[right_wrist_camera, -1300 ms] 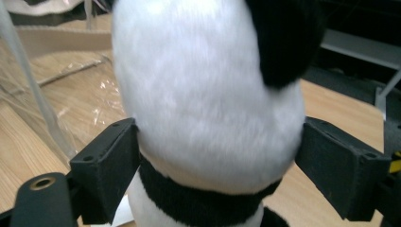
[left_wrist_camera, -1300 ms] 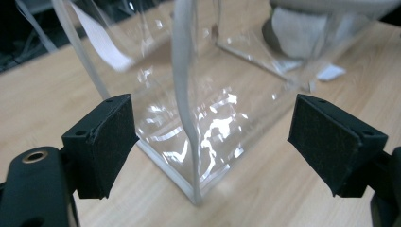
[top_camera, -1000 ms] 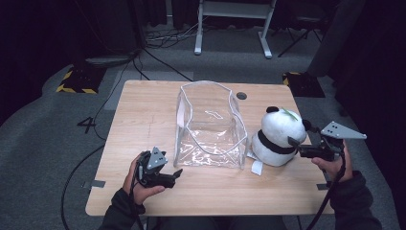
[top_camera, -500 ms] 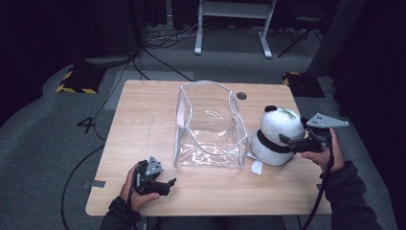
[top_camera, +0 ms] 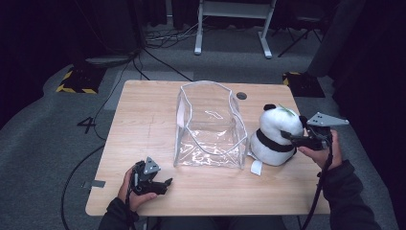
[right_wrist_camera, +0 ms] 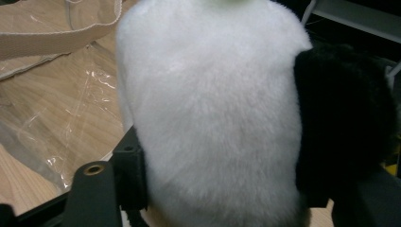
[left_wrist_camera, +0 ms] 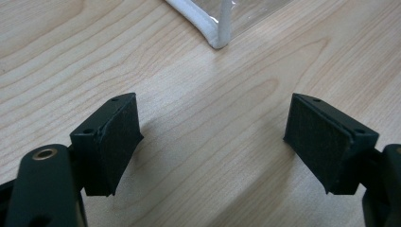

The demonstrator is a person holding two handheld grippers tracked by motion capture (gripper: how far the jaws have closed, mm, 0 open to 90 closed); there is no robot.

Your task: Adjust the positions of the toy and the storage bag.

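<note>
A black-and-white plush panda sits upright on the wooden table, right of a clear plastic bag with white trim that stands open. My right gripper reaches in from the right at the panda's head. In the right gripper view its jaws stand wide on either side of the panda, the left pad against the white fur, the right one behind a black ear; the gripper is open. My left gripper rests low near the table's front left, open and empty, facing the bag's corner.
A white tag lies by the panda's base. A round cable hole sits behind the bag. Dark floor with cables and a desk frame lies beyond the table. Bare wood spreads left of the bag.
My right gripper moved left and up until its jaws straddle the panda's head. The left gripper slid slightly toward the front edge and stayed open.
</note>
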